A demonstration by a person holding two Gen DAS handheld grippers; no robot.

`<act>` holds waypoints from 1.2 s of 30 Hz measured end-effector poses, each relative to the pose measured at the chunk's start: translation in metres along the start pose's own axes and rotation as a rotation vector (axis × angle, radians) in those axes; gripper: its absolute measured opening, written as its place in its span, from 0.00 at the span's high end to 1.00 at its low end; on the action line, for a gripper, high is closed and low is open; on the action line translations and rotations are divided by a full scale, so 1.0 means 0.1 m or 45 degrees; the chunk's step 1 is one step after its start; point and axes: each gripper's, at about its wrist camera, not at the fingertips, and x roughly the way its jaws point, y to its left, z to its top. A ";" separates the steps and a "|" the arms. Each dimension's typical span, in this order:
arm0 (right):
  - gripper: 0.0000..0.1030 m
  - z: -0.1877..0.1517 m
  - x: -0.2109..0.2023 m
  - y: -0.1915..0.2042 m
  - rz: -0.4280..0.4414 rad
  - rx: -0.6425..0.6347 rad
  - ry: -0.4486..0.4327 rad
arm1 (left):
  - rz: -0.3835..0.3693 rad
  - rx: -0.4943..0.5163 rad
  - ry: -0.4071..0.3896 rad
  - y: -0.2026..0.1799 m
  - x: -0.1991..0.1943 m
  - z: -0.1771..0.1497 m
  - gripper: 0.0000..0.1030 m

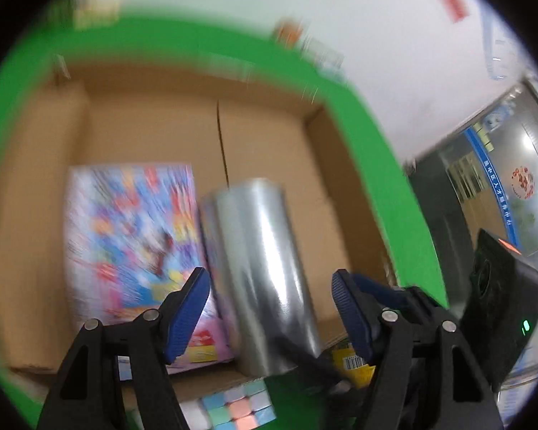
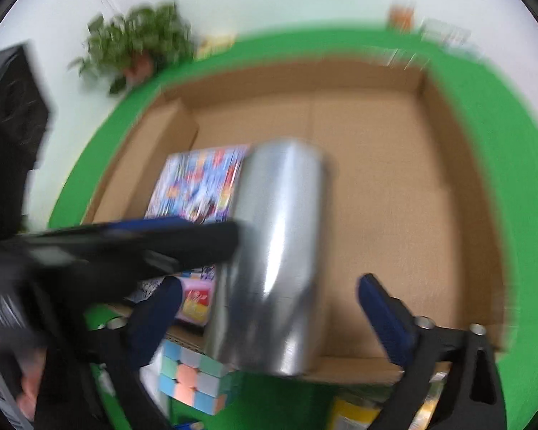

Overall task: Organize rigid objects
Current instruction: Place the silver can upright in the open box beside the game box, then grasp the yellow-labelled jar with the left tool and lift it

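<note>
Both my grippers, left [image 1: 270, 317] and right [image 2: 269, 322], gape around silver roll [image 2: 269, 261] — ungripped; it may topple off carton [image 2: 459, 186] wall.

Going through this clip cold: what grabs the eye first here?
The shiny silver cylinder stands out, over the near edge of the open cardboard box, between the wide-open right gripper fingers. Beside it in the box lies a bright, colourful flat package. A pastel puzzle cube sits outside on the green surface.
</note>
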 end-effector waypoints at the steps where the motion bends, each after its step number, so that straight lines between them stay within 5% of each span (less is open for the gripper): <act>1: 0.01 -0.06 -0.16 0.01 -0.040 -0.013 -0.071 | 0.047 0.048 -0.161 -0.06 -0.30 -0.11 0.31; 5: 0.01 -0.47 -0.64 0.13 -0.181 -0.053 -0.270 | 0.299 0.159 -0.614 -0.24 -1.03 -0.69 0.06; 8: 0.01 -0.78 -0.84 0.22 -0.280 -0.088 -0.363 | 0.393 0.207 -0.728 -0.34 -1.21 -1.08 0.00; 12: 0.01 -1.07 -1.08 0.30 -0.335 -0.095 -0.456 | 0.471 0.252 -0.722 -0.45 -1.16 -1.42 0.00; 18: 0.01 -1.50 -1.33 0.27 -0.281 -0.138 -0.508 | 0.338 0.148 -0.654 -0.38 -1.05 -1.67 0.00; 25: 0.01 -1.74 -1.07 -0.39 -0.248 0.009 -0.310 | 0.347 0.145 -0.401 -0.42 -0.65 -1.86 0.00; 28: 0.05 -1.79 -0.77 -0.52 -0.170 0.001 -0.141 | 0.297 0.120 -0.325 -0.42 -0.53 -1.88 0.00; 31: 0.09 -1.82 -0.66 -0.54 -0.106 0.035 -0.127 | 0.256 0.102 -0.298 -0.42 -0.50 -1.88 0.00; 33: 0.20 -1.79 -0.60 -0.56 -0.079 0.066 -0.124 | 0.222 0.082 -0.276 -0.41 -0.48 -1.87 0.00; 36: 0.20 -1.73 -0.52 -0.52 -0.059 0.056 -0.091 | 0.147 0.040 -0.221 -0.38 -0.44 -1.85 0.00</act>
